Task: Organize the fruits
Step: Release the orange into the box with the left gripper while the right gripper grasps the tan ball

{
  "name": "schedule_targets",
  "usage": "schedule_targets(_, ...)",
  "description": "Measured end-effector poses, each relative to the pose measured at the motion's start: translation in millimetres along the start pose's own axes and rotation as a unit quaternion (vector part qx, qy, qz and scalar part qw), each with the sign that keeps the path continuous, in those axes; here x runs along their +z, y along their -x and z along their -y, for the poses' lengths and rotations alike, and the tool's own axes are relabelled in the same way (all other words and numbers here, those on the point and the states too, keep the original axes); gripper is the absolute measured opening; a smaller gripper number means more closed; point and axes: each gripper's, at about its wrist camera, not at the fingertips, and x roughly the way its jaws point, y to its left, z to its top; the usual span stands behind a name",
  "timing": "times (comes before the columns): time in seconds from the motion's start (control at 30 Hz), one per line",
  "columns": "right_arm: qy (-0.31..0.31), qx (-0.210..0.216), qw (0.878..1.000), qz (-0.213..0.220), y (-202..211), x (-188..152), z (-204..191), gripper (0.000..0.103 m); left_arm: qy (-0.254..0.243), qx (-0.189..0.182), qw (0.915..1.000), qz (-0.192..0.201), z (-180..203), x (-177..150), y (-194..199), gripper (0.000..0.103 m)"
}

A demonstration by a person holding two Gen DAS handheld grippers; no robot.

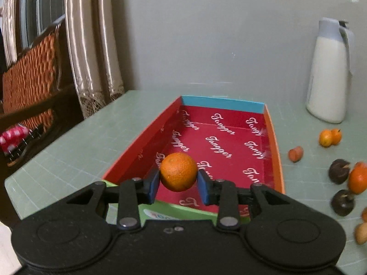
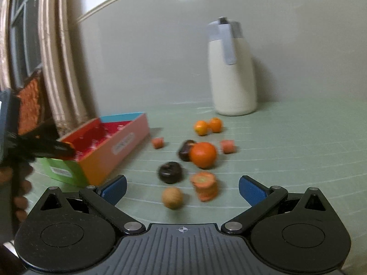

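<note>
My left gripper (image 1: 178,184) is shut on an orange (image 1: 178,171) and holds it over the near end of the open red box (image 1: 271,137). In the right wrist view the box (image 2: 128,135) stands at the left, with the left gripper over its near end. My right gripper (image 2: 182,189) is open and empty above the table. Ahead of it lie a walnut (image 2: 172,197), a carrot piece (image 2: 204,184), two dark fruits (image 2: 170,171), a big orange (image 2: 203,154), two small oranges (image 2: 207,126) and two more carrot pieces (image 2: 158,142).
A white jug (image 2: 232,68) stands at the back by the wall; it also shows in the left wrist view (image 1: 329,73). Curtains (image 1: 91,45) and a wicker chair (image 1: 29,80) are off the table's left edge. The table has a green grid mat (image 1: 68,155).
</note>
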Motion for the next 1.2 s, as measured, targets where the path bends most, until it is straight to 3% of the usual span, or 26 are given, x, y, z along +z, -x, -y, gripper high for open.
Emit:
schedule_targets(0.13,0.023,0.012,1.000,-0.002,-10.0,-4.8,-12.3,0.103,0.003,0.000,1.0000,0.001,0.7,-3.4,2.1,0.035)
schedule_targets(0.17,0.028,0.012,1.000,-0.003,-12.0,-6.5,-14.5,0.094,0.006,-0.001,1.0000,0.003,-1.9,-4.4,2.3,0.038)
schedule_targets(0.2,0.032,0.015,0.999,-0.008,-15.3,-8.0,-16.9,0.068,0.009,0.001,0.9999,0.007,-2.0,-4.7,3.9,0.054)
schedule_targets(0.23,0.030,0.016,0.999,-0.020,-19.5,-9.1,-17.9,0.055,0.010,0.005,0.9998,0.013,-1.9,-4.9,3.5,0.075)
schedule_targets(0.27,0.024,0.016,0.999,-0.028,-24.0,-9.7,-16.4,0.046,0.012,0.013,0.9996,0.024,-1.9,-5.8,8.3,0.083)
schedule_targets(0.4,0.012,0.010,0.999,-0.037,-31.2,-12.5,-13.0,0.046,0.006,0.017,0.9974,0.070,-1.7,-5.7,26.0,0.086)
schedule_targets(0.5,0.013,0.003,0.999,-0.037,-33.8,-13.6,-14.4,0.046,0.013,0.019,0.9963,0.083,-9.0,-7.3,35.2,0.090)
schedule_targets(0.63,0.002,-0.005,0.999,-0.052,-43.8,-14.4,-11.3,0.042,0.035,0.022,0.9964,0.074,-25.0,-8.7,39.9,0.091)
schedule_targets(0.73,-0.002,-0.008,0.999,-0.053,-46.9,-14.1,-10.3,0.025,0.050,0.030,0.9963,0.064,-39.0,-12.9,41.9,0.092)
schedule_targets(0.87,0.007,-0.011,0.999,-0.049,-49.7,-14.7,-13.4,0.025,0.073,0.050,0.9946,0.053,-61.5,-20.1,46.4,0.092)
schedule_targets(1.0,0.007,0.030,0.999,-0.022,-42.0,-6.8,-26.9,0.025,0.115,0.069,0.9903,0.038,-85.9,-24.2,46.1,0.096)
schedule_targets(1.2,0.035,0.114,0.993,0.016,-51.0,29.1,-80.5,0.025,0.162,0.068,0.9843,0.014,-110.5,-26.2,39.3,0.096)
